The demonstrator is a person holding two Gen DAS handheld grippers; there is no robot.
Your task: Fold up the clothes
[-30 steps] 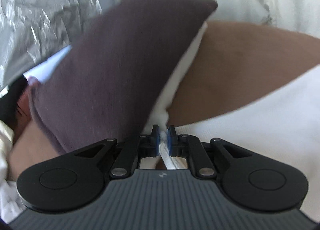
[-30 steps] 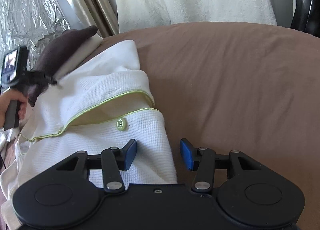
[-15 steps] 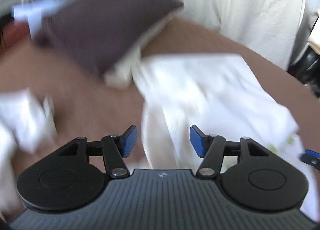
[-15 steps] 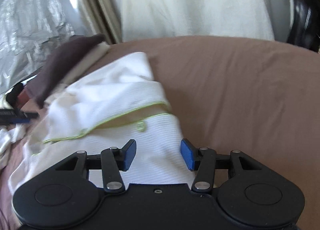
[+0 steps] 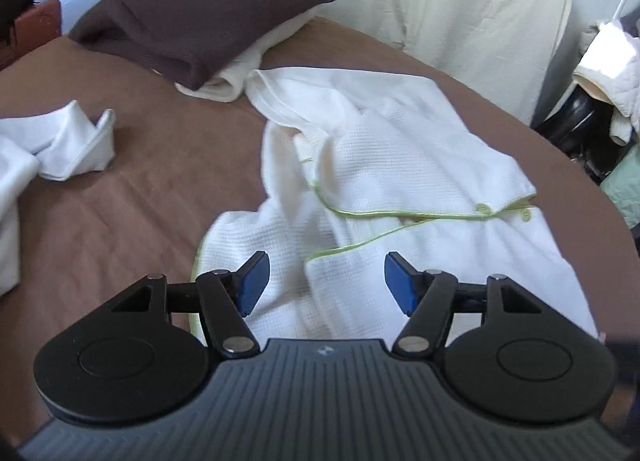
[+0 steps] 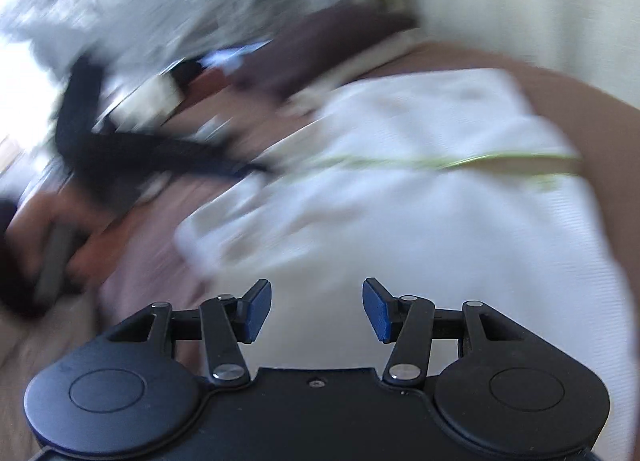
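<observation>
A white waffle-knit garment point(image 5: 400, 149) with green piping and a green button lies crumpled on the brown bed sheet point(image 5: 140, 189). My left gripper point(image 5: 326, 285) hovers over the garment's near edge, its jaws opening, nothing between the blue pads point(image 5: 252, 281). The right wrist view is blurred by motion. There the right gripper point(image 6: 316, 309) hangs over the same garment point(image 6: 420, 221), jaws opening slightly and nothing between them. The left gripper point(image 6: 132, 157) shows as a dark smear at the left, held by a hand point(image 6: 52, 229).
A folded dark brown cloth point(image 5: 208, 9) sits on a cream one at the back of the bed. More white laundry point(image 5: 72, 141) lies at the left. A pale drape point(image 5: 460, 1) hangs behind. A dark stand with white items point(image 5: 600, 81) is at the right.
My left gripper let go of the white fabric, opened and pulled back from the brown pile to the garment's near edge. The right gripper swung left over the garment.
</observation>
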